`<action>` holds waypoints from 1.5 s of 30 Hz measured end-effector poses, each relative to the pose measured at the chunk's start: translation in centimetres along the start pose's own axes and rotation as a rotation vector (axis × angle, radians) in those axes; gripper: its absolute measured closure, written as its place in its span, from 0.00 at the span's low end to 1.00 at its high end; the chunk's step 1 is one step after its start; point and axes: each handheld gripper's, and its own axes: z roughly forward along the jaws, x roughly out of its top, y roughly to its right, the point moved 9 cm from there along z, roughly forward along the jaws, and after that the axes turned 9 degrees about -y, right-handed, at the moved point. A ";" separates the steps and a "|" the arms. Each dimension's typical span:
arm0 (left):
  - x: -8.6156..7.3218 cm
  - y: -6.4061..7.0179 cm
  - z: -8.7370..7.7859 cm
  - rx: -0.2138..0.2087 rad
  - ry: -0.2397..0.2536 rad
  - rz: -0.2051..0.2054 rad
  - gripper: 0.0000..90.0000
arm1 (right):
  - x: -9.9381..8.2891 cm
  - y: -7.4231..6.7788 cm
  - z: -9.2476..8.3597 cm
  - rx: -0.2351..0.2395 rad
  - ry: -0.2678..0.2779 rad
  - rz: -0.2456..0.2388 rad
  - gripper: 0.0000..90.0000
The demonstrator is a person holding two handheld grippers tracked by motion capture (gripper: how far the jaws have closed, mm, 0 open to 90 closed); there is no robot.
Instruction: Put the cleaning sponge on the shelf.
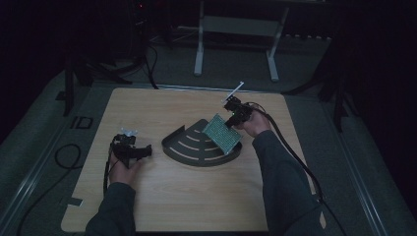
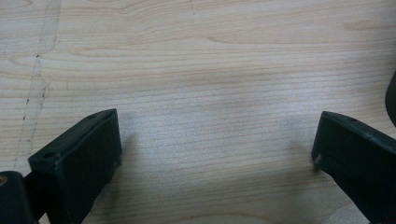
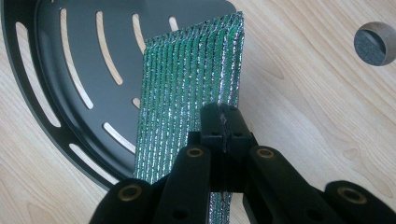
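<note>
My right gripper (image 3: 224, 122) is clenched on the green scouring pad (image 3: 187, 84): both jaws meet on the pad's near edge, with the ribbed, silver-flecked sheet pinched between them. The pad stands on edge, tilted, above the right-hand part of the black slotted corner tray (image 3: 51, 70); I cannot tell whether its lower edge touches the tray. In the high view the pad (image 1: 222, 134) leans over the tray's (image 1: 189, 147) right side, and my right hand (image 1: 253, 124) grips the gripper from behind, forearm coming in from the lower right.

My left gripper (image 2: 215, 154) is released: its jaws stand wide apart with bare tabletop (image 2: 196, 70) between them, holding nothing. In the high view it (image 1: 142, 151) sits low over the tabletop, left of the tray and apart from it, my left hand (image 1: 123, 169) wrapped around its body.
</note>
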 end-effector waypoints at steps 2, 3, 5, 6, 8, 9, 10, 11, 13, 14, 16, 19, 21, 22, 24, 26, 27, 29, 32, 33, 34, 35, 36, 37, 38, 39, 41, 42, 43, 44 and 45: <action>0.0 0.0 0.0 0.000 0.000 -0.001 0.02 | 0.0 0.0 0.1 -0.001 0.002 0.001 1.00; 0.0 0.0 0.0 0.000 0.000 0.000 0.02 | 0.1 -0.1 0.1 0.001 0.002 0.001 1.00; 0.0 0.0 0.0 0.000 0.000 0.000 0.02 | 0.1 -0.2 0.3 0.003 -0.002 -0.001 1.00; 0.0 0.0 0.0 0.000 0.000 -0.001 0.02 | 0.1 -0.2 0.3 0.003 -0.002 -0.001 1.00; 0.0 0.0 0.0 0.000 0.000 -0.001 0.02 | 0.1 -0.2 0.6 -0.010 -0.005 -0.001 1.00; 0.0 0.0 0.0 0.000 0.000 0.000 0.02 | 0.0 -0.2 0.7 -0.007 -0.007 -0.004 1.00; 0.0 0.0 0.0 0.000 0.000 0.000 0.02 | 0.0 -0.2 0.7 -0.007 -0.007 -0.004 1.00; 0.0 0.0 0.0 0.000 0.000 -0.001 0.02 | 0.0 -0.3 0.8 -0.006 -0.008 -0.004 1.00; 0.0 0.0 0.0 0.000 0.000 0.000 0.02 | -0.1 -0.3 1.0 -0.007 -0.014 -0.009 1.00; 0.0 0.0 0.0 0.000 0.000 0.000 0.02 | -0.1 -0.4 1.1 -0.006 -0.014 -0.009 1.00; 0.0 0.0 0.0 0.000 0.000 0.000 0.02 | -0.1 -0.4 1.2 -0.003 -0.013 -0.008 1.00; 0.0 0.0 0.0 0.000 0.000 0.000 0.02 | -0.2 -0.5 1.3 -0.004 -0.013 -0.015 1.00; 0.0 0.0 0.0 0.000 0.000 0.000 0.02 | -0.3 -0.6 1.6 -0.004 -0.015 -0.016 1.00; 0.0 0.0 0.0 0.000 0.000 0.000 0.02 | -0.3 -0.6 1.6 -0.004 -0.015 -0.016 1.00; 0.0 0.0 0.0 0.000 0.000 0.000 0.02 | -0.3 -0.6 1.8 -0.010 -0.023 -0.017 1.00; 0.0 0.0 0.0 0.000 0.000 0.000 0.02 | -0.4 -0.6 1.9 -0.013 -0.027 -0.020 1.00; 0.0 0.0 0.0 0.000 0.000 0.000 0.02 | -0.4 -0.7 2.0 -0.013 -0.027 -0.019 1.00; 0.0 0.0 0.0 0.000 0.000 0.000 0.02 | -0.4 -0.8 2.1 -0.010 -0.025 -0.022 1.00; 0.0 0.0 0.0 0.000 0.000 -0.001 0.02 | -0.4 -1.1 2.4 -0.007 -0.029 -0.020 1.00; 0.0 0.0 0.0 0.000 0.000 0.000 0.02 | -0.4 -1.1 2.4 -0.007 -0.029 -0.020 1.00; 0.0 0.0 0.0 0.000 0.000 -0.001 0.02 | -0.4 -1.1 2.5 -0.004 -0.031 -0.017 1.00; 0.0 0.0 0.0 0.000 0.000 -0.001 0.02 | -0.5 -1.1 2.7 -0.006 -0.033 -0.018 1.00; 0.0 0.0 0.0 0.000 0.000 0.000 0.02 | -0.6 -1.1 2.8 -0.005 -0.036 -0.021 1.00; 0.0 0.0 0.0 0.000 0.000 0.000 0.02 | -0.7 -1.0 2.9 -0.006 -0.040 -0.021 1.00; 0.0 0.0 0.0 0.000 0.000 0.000 0.02 | -0.8 -1.0 3.0 -0.006 -0.043 -0.021 1.00; 0.0 0.0 0.0 0.000 0.000 0.000 0.02 | -0.9 -1.0 3.1 -0.007 -0.045 -0.021 1.00; 0.0 0.0 0.0 0.000 0.000 0.000 0.02 | -1.0 -0.9 3.2 -0.010 -0.045 -0.021 1.00; 0.0 0.0 0.0 0.000 0.000 0.000 0.02 | -1.1 -0.8 3.2 -0.012 -0.046 -0.022 1.00; 0.0 0.0 0.0 0.000 0.000 -0.001 0.02 | -1.1 -0.8 3.2 -0.016 -0.049 -0.023 1.00; 0.0 0.0 0.0 0.000 0.000 -0.001 0.02 | -1.2 -0.8 3.2 -0.018 -0.051 -0.024 1.00; 0.0 0.0 0.0 0.000 0.000 0.000 0.02 | -1.2 -0.8 3.2 -0.018 -0.051 -0.024 1.00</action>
